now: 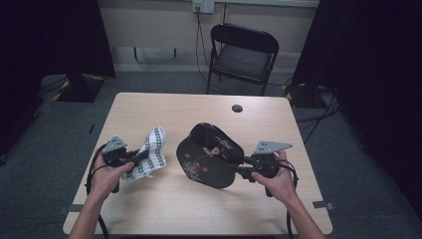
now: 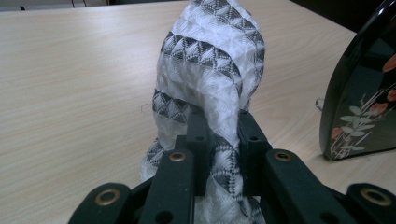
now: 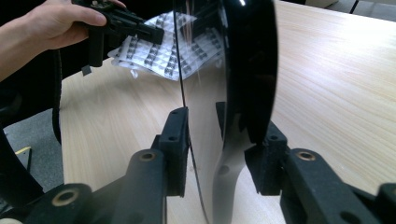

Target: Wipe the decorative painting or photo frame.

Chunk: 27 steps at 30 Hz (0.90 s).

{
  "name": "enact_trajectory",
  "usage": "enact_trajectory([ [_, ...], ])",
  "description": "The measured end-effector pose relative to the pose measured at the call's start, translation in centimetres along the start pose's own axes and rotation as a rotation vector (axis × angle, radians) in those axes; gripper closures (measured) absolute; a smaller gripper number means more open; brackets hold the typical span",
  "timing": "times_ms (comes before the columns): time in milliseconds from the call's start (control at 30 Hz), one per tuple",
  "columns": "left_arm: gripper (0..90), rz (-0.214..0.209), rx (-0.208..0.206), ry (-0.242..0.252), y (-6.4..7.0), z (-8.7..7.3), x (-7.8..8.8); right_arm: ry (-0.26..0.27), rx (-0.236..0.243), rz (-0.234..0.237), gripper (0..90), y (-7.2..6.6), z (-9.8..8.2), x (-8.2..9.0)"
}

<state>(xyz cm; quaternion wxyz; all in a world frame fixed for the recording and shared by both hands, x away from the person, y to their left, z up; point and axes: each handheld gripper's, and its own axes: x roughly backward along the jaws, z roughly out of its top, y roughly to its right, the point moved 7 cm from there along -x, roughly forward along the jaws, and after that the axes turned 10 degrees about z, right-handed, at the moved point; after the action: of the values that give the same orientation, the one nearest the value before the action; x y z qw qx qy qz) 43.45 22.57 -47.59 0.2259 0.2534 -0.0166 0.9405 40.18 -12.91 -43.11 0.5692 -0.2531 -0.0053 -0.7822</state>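
Fingers (image 2: 198, 135) of the left gripper (image 1: 130, 158) clamp a white grey-patterned cloth (image 1: 152, 149) raised for wiping; right gripper (image 1: 239, 168) fingers pinch the tilted black lacquered floral tray (image 1: 206, 157), edge resting on the tabletop (image 1: 164, 204), exposing its face.

Light wooden table (image 1: 164, 199) on grey carpet (image 1: 50, 129). Black folding chair (image 1: 242, 56) just beyond the far edge. Small dark round disc (image 1: 237, 108) near the far edge. Wall socket (image 1: 203, 6) with trailing cables behind.

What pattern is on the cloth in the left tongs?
The cloth is white with grey-black bands of small triangles, clearest in the left gripper view.
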Motion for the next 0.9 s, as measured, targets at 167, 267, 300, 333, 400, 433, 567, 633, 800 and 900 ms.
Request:
enact_trajectory([
  [167, 78.2, 0.009, -0.014, 0.049, 0.1, 1.2, 0.9, -0.008, -0.005, 0.006, 68.5, -0.1, -0.2, -0.2],
  [267, 77.8, -0.001, -0.015, 0.061, 0.3, 1.7, 1.3, -0.014, -0.003, 0.01, 71.6, -0.2, -0.2, -0.2],
  [300, 77.8, -0.002, -0.018, 0.07, 0.4, 1.9, 1.4, -0.017, -0.004, 0.016, 71.8, -0.2, -0.3, -0.2],
  [333, 78.0, -0.008, -0.015, 0.073, 0.5, 2.1, 1.5, -0.025, 0.0, 0.019, 71.9, -0.3, -0.3, -0.2],
  [400, 78.2, -0.021, -0.018, 0.079, 0.9, 2.3, 1.7, -0.034, 0.003, 0.032, 71.8, -0.5, -0.2, 0.0],
  [433, 78.2, -0.028, -0.022, 0.078, 1.1, 2.4, 1.7, -0.027, 0.004, 0.034, 71.1, -0.5, 0.0, 0.2],
  [567, 78.5, -0.072, -0.015, 0.096, 2.4, 3.1, 1.9, 0.004, 0.007, 0.022, 65.4, -0.5, 0.5, 0.3],
  [633, 78.4, -0.056, -0.022, 0.121, 3.1, 3.7, 2.0, 0.008, 0.022, 0.003, 65.2, -0.4, 0.6, 0.1],
  [800, 78.2, -0.094, -0.048, 0.152, 4.9, 4.9, 2.2, 0.016, 0.015, 0.002, 65.1, -0.3, 0.6, -0.5],
  [900, 78.1, -0.112, -0.05, 0.165, 5.4, 5.2, 2.3, 0.013, 0.016, 0.008, 72.5, -0.4, 0.5, -0.7],
])
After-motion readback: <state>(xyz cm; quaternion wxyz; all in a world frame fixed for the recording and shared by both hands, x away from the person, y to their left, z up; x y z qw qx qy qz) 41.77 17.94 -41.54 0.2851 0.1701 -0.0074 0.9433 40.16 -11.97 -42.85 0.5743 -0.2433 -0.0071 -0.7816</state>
